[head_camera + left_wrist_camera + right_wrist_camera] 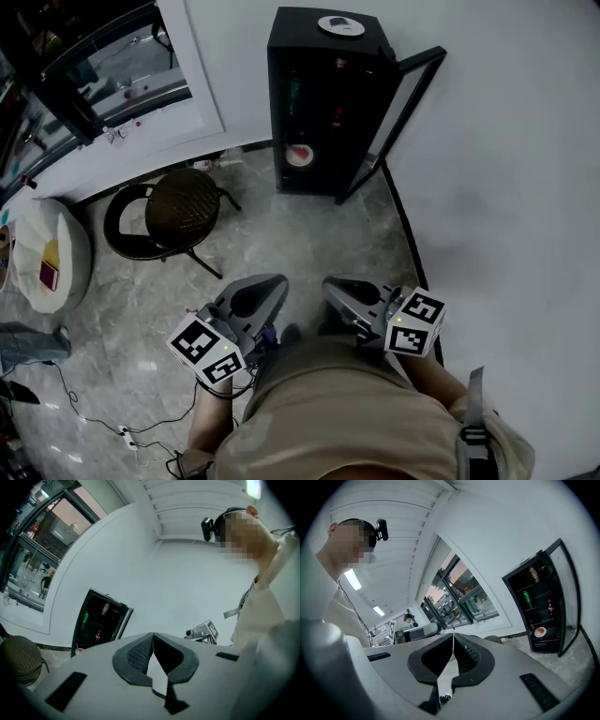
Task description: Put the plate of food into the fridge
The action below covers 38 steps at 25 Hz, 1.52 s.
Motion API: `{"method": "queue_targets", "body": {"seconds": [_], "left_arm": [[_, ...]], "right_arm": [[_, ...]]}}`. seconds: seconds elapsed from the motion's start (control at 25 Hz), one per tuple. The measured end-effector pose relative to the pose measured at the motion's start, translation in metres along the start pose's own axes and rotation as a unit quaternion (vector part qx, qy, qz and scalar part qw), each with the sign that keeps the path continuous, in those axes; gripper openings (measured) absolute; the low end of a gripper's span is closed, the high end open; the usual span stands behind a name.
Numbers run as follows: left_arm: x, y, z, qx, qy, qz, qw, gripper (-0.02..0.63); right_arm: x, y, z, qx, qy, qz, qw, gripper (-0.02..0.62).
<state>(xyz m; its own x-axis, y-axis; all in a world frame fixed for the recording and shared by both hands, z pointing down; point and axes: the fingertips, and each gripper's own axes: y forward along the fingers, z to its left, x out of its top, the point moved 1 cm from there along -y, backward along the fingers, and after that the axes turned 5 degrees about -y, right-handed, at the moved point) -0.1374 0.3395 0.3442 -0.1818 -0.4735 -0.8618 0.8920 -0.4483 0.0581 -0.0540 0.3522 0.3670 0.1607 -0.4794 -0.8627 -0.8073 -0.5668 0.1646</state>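
A black mini fridge (319, 103) stands against the white wall with its glass door (403, 108) swung open to the right. A white plate of red food (299, 155) sits on a low shelf inside; it also shows in the right gripper view as the plate (540, 632). Drink cans and bottles stand on the shelves above. My left gripper (270, 284) and right gripper (334, 286) are held close to my body, well back from the fridge. Both are shut and hold nothing, as the left gripper (153, 635) and right gripper (453, 636) show.
A round wicker stool (178, 208) stands on the marble floor left of the fridge. A white cushion (52, 253) lies at the far left, cables (122, 431) trail at the lower left. A round disc (340, 25) lies on the fridge top. The white wall runs along the right.
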Motion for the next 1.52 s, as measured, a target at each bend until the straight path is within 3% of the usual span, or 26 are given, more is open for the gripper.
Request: {"method": "queue_targets", "body": {"seconds": [0.36,0.8,1.24,1.44,1.52], "left_arm": [[0.013,0.063,-0.001,0.004,0.008,0.012,0.9999,0.011],[0.018,0.126,-0.006,0.037,0.013,0.017,0.9991,0.011],[0.026,0.186,-0.018,0.052,0.041,0.037,0.9971,0.011],[0.028,0.194,0.003,0.112,0.031,0.045,0.9921,0.011],[0.029,0.196,0.007,0.117,0.029,0.046,0.9916,0.011]], "right_arm": [[0.033,-0.025,-0.052,0.007,0.016,-0.027,0.999,0.021],[0.059,-0.056,-0.108,0.026,0.028,-0.039,0.999,0.021],[0.084,-0.088,-0.14,0.063,0.027,-0.07,0.995,0.021],[0.086,-0.094,-0.146,0.069,0.025,-0.074,0.995,0.021],[0.087,-0.097,-0.148,0.064,0.024,-0.076,0.995,0.021]]}}
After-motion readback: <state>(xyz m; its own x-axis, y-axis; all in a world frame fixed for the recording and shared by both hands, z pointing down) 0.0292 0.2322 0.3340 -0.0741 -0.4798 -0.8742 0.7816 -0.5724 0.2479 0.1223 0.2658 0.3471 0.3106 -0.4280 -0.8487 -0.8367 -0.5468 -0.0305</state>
